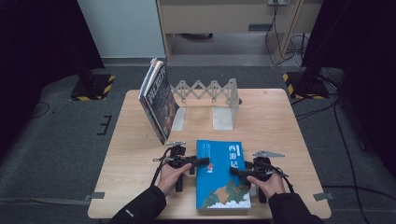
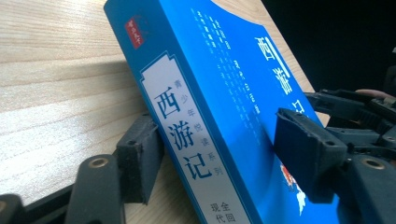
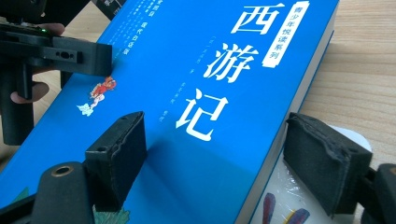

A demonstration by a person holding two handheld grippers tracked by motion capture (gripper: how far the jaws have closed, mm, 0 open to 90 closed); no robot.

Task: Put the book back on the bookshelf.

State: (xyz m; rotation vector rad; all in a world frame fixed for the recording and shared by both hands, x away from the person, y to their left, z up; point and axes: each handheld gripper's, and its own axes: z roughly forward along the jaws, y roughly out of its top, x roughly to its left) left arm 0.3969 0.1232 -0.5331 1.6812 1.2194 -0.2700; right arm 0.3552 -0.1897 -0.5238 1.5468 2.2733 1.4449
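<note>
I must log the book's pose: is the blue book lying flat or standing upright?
Lying flat. The blue book rests cover-up on the table, closed, with the left gripper at its spine side and the right gripper opposite.

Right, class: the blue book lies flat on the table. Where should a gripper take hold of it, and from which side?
Probably by its long edges: the blue book lies flat, so only its thin sides offer a pinch. Come in level from left and right, one jaw above the cover, one beneath, as the left gripper and right gripper are placed.
</note>
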